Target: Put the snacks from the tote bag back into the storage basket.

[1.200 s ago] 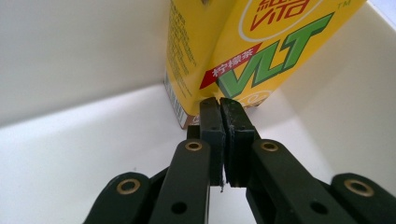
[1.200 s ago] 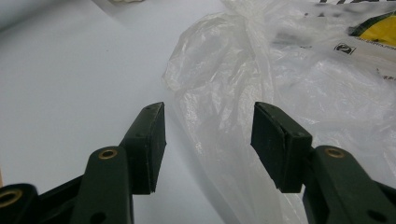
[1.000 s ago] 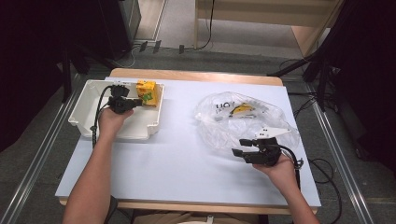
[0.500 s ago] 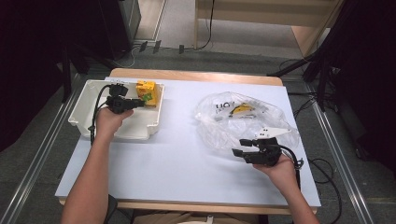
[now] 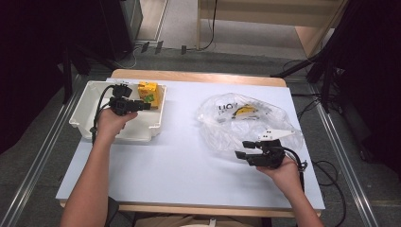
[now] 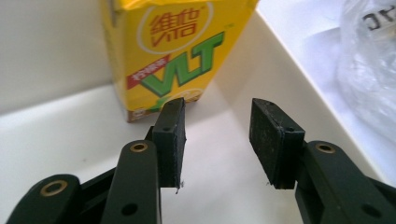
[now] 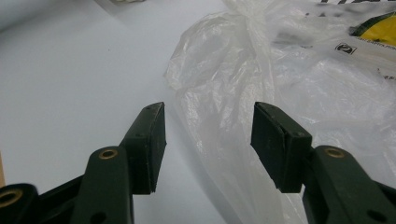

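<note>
A yellow drink carton (image 5: 148, 91) (image 6: 163, 51) stands upright in the far right corner of a white tray (image 5: 79, 113) (image 6: 46, 51). My left gripper (image 5: 144, 106) (image 6: 217, 112) hovers inside the tray just short of the carton. Its jaws have just been opening and nothing is between them. A crumpled clear plastic bag (image 5: 246, 123) (image 7: 289, 70) with something yellow inside lies on the right of the table. My right gripper (image 5: 242, 150) (image 7: 210, 116) is open at the bag's near edge. A fold of the bag runs beneath the gap, and the pads do not press it.
The table has a pale blue-white top (image 5: 179, 165) with a wooden rim. A white triangular piece (image 5: 279, 134) rests against the bag just beyond my right gripper. Cables trail from both grippers. Dark stands and equipment surround the table.
The left gripper's jaws have parted and the hand has lifted slightly, with the carton now standing free in the tray. The right hand and the bag have not moved.
</note>
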`<state>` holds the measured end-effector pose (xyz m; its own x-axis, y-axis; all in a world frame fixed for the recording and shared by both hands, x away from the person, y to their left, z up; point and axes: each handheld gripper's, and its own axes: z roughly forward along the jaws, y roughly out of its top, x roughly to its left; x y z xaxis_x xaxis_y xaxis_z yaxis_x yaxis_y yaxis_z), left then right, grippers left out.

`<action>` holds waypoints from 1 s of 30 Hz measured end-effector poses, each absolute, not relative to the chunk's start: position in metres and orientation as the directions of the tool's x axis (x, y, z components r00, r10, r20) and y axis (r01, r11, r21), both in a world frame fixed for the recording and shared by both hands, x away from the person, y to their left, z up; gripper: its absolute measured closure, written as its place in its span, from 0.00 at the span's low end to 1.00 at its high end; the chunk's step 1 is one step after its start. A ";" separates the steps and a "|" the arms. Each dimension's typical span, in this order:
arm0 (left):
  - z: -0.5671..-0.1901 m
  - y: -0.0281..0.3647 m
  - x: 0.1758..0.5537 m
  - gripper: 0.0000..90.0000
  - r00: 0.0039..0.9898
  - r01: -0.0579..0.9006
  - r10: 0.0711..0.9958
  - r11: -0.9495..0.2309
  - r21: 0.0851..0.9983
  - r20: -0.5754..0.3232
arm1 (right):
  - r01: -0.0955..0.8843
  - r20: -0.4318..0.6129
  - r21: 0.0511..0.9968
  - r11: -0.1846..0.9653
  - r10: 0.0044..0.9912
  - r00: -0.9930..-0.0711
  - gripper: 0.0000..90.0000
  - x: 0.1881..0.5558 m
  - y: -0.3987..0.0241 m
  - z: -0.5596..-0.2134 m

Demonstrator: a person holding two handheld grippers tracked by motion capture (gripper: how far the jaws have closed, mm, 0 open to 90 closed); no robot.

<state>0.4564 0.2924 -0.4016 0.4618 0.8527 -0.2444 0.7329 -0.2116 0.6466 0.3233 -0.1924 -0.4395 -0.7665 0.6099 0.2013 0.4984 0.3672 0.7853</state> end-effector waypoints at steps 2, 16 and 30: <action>-0.401 0.291 0.456 0.61 0.465 0.737 0.851 -0.219 0.640 -0.244 | 0.499 0.203 0.785 0.368 0.608 -0.767 0.52 0.323 -0.192 -0.439; -0.376 0.277 0.439 0.54 0.500 0.725 0.835 -0.258 0.638 -0.231 | 0.499 0.208 0.785 0.368 0.602 -0.771 0.51 0.324 -0.190 -0.438; -0.349 0.250 0.419 0.51 0.586 0.664 0.782 -0.312 0.679 -0.214 | 0.493 0.209 0.787 0.371 0.592 -0.779 0.51 0.324 -0.187 -0.436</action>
